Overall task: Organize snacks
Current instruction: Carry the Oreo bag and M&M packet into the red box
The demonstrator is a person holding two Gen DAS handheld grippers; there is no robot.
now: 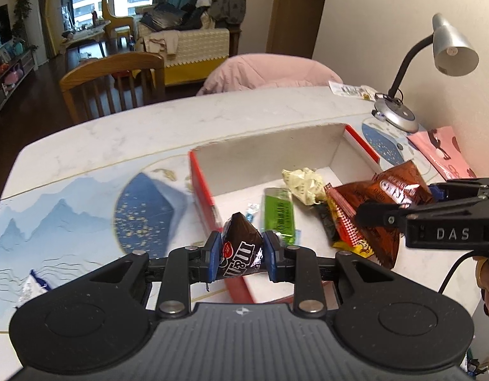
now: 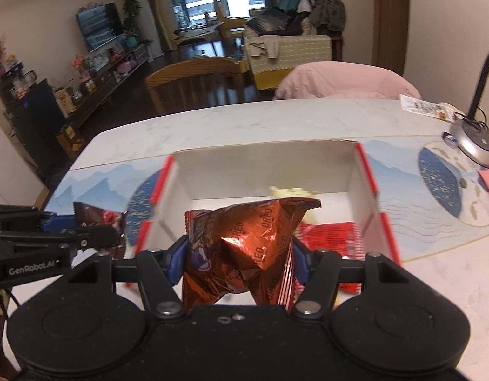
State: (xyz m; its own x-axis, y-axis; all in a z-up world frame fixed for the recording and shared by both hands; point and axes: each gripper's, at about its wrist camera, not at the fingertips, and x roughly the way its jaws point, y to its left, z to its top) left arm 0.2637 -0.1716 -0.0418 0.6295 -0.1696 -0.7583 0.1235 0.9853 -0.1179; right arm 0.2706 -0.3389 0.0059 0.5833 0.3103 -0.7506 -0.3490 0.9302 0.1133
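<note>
My left gripper is shut on a dark brown M&M's packet, held over the near left corner of a red box with white inside walls. In the box lie a green bar, a crumpled pale wrapper, a red packet and a small blue-white candy. My right gripper is shut on a brown foil Oreo bag above the near edge of the box. The left gripper with its M&M's packet shows at the left of the right wrist view.
A grey desk lamp stands at the table's right, with a pink bag beside its base. A blue-patterned placemat lies under the box. A wooden chair and a pink-covered chair stand behind the table. A small white packet lies near left.
</note>
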